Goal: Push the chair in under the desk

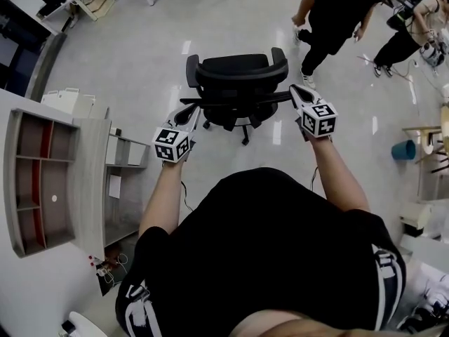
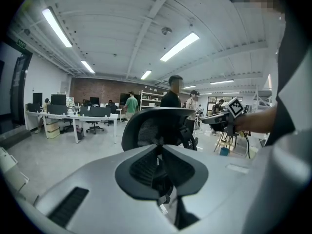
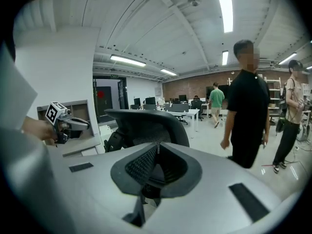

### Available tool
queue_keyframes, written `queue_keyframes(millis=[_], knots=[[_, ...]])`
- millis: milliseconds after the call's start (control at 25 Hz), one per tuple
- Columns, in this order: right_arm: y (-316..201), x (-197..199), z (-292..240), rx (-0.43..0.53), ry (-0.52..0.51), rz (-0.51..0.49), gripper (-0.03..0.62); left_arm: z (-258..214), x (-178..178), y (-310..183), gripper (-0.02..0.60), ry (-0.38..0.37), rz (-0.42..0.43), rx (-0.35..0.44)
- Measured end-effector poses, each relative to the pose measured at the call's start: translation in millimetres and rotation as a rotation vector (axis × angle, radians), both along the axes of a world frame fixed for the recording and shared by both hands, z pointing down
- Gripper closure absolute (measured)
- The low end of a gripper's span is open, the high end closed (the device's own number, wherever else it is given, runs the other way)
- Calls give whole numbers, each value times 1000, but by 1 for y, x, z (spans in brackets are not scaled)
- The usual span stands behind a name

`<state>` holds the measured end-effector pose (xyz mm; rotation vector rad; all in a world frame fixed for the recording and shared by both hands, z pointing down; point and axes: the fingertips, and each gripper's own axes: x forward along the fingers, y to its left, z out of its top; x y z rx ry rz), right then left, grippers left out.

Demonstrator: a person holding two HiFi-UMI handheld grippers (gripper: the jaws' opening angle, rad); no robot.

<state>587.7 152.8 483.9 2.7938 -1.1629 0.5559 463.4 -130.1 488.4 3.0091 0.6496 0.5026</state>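
Head view: chair (image 1: 235,83) stands on open floor straight ahead of both grippers, backrest toward them; its wheeled base is partly hidden under the seat.
Left gripper (image 1: 191,111): jaws together on nothing, tips at the backrest's left end; contact cannot be told.
Right gripper (image 1: 295,91): jaws together, empty, tips at the backrest's right end; contact equally unclear.
Gripper views: only the mesh backrest shows just beyond the closed tips; the seat is hidden.
Shelf unit (image 1: 42,181): left of the left gripper, on a white top, cut by the frame edge.
Person in black (image 1: 337,12): beyond the right gripper, cut off at the top.
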Motion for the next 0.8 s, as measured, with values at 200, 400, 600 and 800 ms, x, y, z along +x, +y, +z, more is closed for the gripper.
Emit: queue_keyframes(millis=[200,400,600,800], knots=[[-3,11,3,-8,-5,-18,586,3,10,-2,541,-7,-11,12],[-3,17,9,-20,-14,-28,586,7,15,-5,541,-14,-21,12],[-1,23,15,-33,-21,-30,586,12,22,-4,541,-22,-14,20],[-5,23,21,-48,-63,-80,583,18,28,-5,541,-48,-16,80]])
